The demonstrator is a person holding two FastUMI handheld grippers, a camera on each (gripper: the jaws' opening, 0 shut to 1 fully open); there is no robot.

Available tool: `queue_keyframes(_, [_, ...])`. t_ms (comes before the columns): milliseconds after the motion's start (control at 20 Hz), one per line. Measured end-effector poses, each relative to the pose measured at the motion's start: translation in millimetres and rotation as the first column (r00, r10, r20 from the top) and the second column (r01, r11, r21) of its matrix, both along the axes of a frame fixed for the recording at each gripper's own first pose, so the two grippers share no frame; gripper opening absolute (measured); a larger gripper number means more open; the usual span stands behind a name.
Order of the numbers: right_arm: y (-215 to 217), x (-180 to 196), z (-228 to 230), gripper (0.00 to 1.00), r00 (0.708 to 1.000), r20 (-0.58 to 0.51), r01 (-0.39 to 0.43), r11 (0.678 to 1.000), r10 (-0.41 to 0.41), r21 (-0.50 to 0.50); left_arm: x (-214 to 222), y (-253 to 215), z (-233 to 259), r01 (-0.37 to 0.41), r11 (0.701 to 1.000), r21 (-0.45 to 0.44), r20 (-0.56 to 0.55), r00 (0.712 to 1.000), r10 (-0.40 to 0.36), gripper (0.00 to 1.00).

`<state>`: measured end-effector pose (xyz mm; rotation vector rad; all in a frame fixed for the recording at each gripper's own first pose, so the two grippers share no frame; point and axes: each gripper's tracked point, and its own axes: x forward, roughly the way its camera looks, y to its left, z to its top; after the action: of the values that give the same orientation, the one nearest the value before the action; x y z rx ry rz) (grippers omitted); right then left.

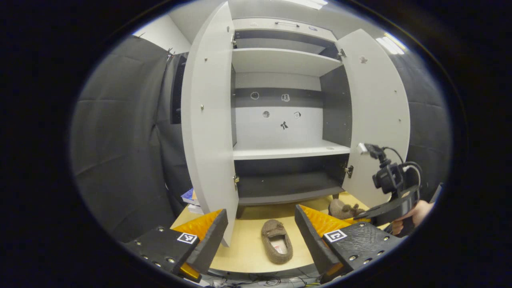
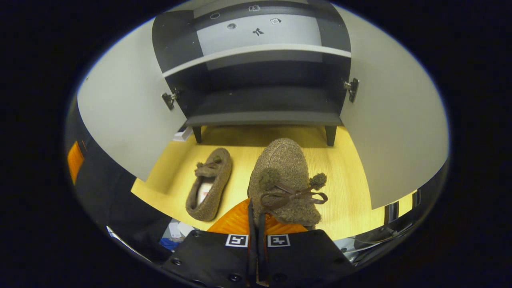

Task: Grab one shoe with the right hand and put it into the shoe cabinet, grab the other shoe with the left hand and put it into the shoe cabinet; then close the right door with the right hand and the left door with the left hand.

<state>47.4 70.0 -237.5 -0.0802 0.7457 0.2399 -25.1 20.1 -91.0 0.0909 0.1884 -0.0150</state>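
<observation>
Right hand-held gripper (image 2: 256,224) clamped on slipper (image 2: 286,180), left hand-held gripper (image 1: 260,232) apart (no legible writing), shoe cabinet (image 1: 280,152) open

The cabinet (image 1: 280,120) stands on the floor (image 2: 352,188) with both doors swung out; one slipper (image 2: 210,184) lies on the floor in front of it, left of the other slipper (image 2: 286,176); that one sits just ahead of the right gripper (image 2: 256,224).
</observation>
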Motion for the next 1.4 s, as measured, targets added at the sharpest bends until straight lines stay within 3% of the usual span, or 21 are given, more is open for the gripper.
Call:
queue_keyframes(50, [2.6, 0.9, 12.5, 0.00, 1.000, 0.005, 0.009, 1.000, -0.009, 0.017, -0.5, -0.6, 0.8, 0.004, 1.000, 0.004, -0.001, 1.000, -0.004, 1.00])
queue_keyframes(200, [18.1, 8.2, 53.7, 0.04, 0.999, 0.036, 0.019, 0.994, -0.023, 0.104, -0.6, -1.0, 8.4, 0.007, 1.000, 0.018, 0.010, 1.000, -0.007, 0.98])
queue_keyframes(350, [26.1, 18.8, 98.2, 0.00, 0.994, 0.110, -0.019, 0.995, 0.008, 0.103, 2.2, -1.2, 8.3, -0.006, 1.000, 0.006, 0.013, 1.000, 0.006, 1.00])
queue_keyframes(450, [33.9, 25.4, 125.4, 0.04, 0.987, 0.158, -0.052, 0.993, 0.035, 0.109, 4.7, -2.2, 6.3, -0.014, 1.000, -0.012, 0.003, 1.000, 0.014, 1.00])
queue_keyframes(650, [46.9, 43.2, 178.2, 0.03, 0.966, 0.242, -0.119, 0.987, 0.089, 0.111, 10.7, -13.0, 5.2, 0.020, 1.000, -0.009, -0.013, 1.000, -0.020, 1.00])
queue_keyframes(850, [50.1, 79.0, 219.6, 0.04, 0.941, 0.322, -0.146, 0.984, 0.107, 0.098, 32.0, -21.8, 4.6, 0.060, 0.998, 0.005, -0.044, 0.997, -0.060, 0.99])
queue_keyframes(1400, [62.2, 186.8, 287.2, 0.04, 0.901, 0.431, -0.143, 0.975, 0.058, 0.167, 55.9, -27.2, 12.3, 0.005, 0.999, -0.038, -0.051, 0.999, -0.007, 1.00])
